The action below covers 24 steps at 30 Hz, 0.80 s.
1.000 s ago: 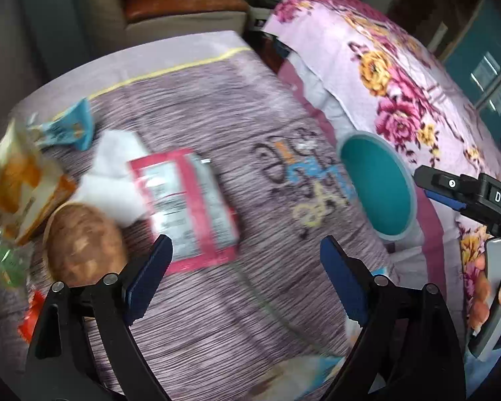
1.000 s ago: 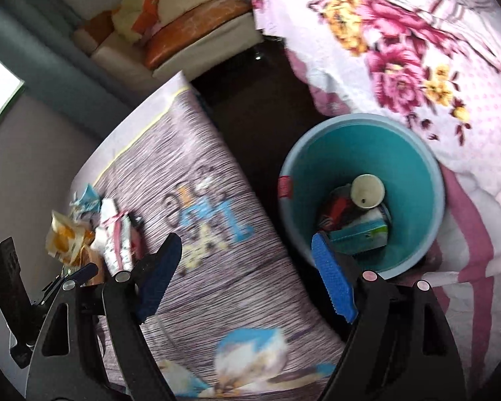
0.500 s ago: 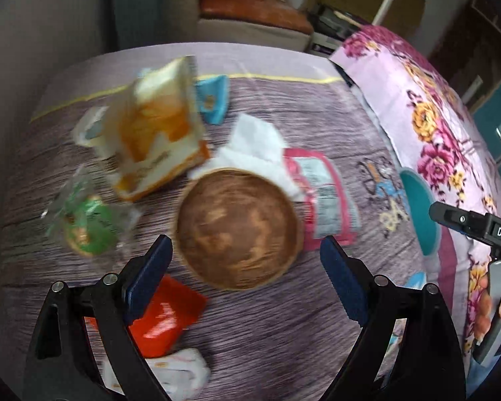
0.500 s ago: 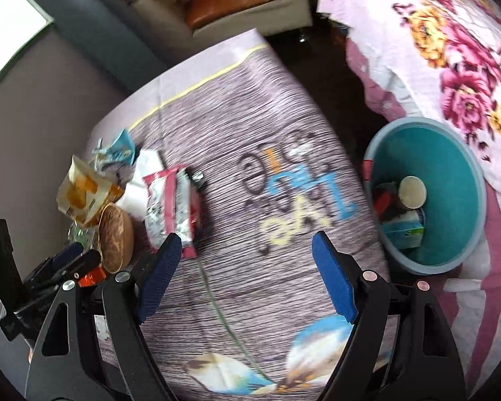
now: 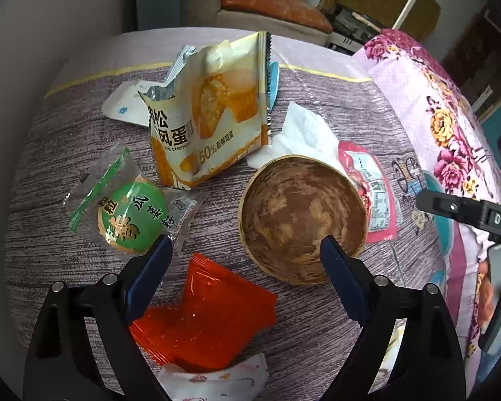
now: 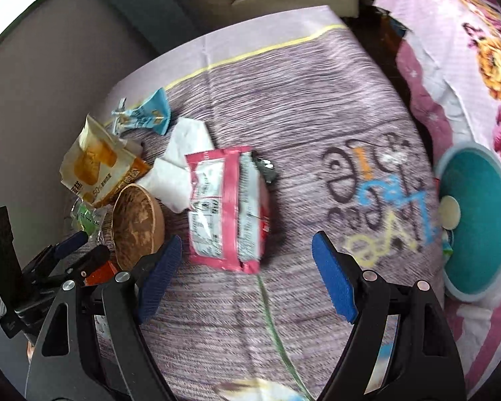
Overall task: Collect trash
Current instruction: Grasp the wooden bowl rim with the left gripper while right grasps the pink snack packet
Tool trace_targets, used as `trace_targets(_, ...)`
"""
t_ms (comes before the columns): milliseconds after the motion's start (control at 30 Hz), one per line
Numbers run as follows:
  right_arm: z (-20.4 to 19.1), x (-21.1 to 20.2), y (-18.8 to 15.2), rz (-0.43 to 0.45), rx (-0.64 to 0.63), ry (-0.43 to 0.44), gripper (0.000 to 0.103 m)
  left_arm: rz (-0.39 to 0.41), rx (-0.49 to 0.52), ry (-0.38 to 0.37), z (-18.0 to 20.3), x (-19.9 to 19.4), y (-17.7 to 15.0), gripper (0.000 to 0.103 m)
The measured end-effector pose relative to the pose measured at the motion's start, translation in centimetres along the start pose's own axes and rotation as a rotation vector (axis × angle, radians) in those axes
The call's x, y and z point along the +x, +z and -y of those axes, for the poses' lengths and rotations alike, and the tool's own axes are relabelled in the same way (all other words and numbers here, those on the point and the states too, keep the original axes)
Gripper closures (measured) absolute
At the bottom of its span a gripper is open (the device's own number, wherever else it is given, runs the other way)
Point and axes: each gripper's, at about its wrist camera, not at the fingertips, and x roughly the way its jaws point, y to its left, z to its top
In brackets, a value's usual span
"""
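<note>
Litter crowds the purple wood-grain tablecloth (image 5: 317, 107), and both tongs hang over it with nothing in them. In the left wrist view the left gripper (image 5: 245, 269) has its blue-padded jaws spread wide and empty, low in the frame, with a crumpled orange-red foil wrapper (image 5: 210, 317) lying right between and below them. Just past the left pad sits a round green-labelled cake in clear plastic (image 5: 130, 214); just past the right pad, a brown marbled round bowl (image 5: 302, 224), mouth up. Above them, centre frame, a torn yellow-and-white cake bag (image 5: 213, 113) stands propped up, with a white crumpled tissue (image 5: 304, 137) to its right, touching the bowl's far rim. A pink-and-white printed packet (image 5: 374, 193) peeks out from behind the bowl on the right.

Over to the right wrist view: the right gripper (image 6: 247, 270) also gapes wide, empty, and that pink-and-white packet (image 6: 227, 207) lies just beyond its left pad, centre frame. A small light-blue twisted wrapper (image 6: 147, 117) rests upper left. At the far right edge, off the table, the round teal plastic bin (image 6: 481, 197) waits against the pink floral bedspread (image 6: 477, 43), some trash inside it.
</note>
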Motion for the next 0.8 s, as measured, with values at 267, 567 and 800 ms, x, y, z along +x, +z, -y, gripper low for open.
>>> trace_targets(267, -1.6, 3.3, 1.8, -0.064, -0.002, -0.003, 0.027, -0.007, 0.029, 0.006, -0.3, 0.7, 0.1, 0.013)
trace_targets(567, -1.4, 5.2, 2.2, -0.069, 0.017, 0.001, 0.045, -0.015, 0.072, 0.002, 0.3, 1.7, 0.5, 0.013)
trace_targets(800, -0.9, 4.2, 1.4, -0.040, -0.007, 0.016, 0.061, -0.013, 0.117, -0.012, 1.7, 2.5, 0.9, 0.013)
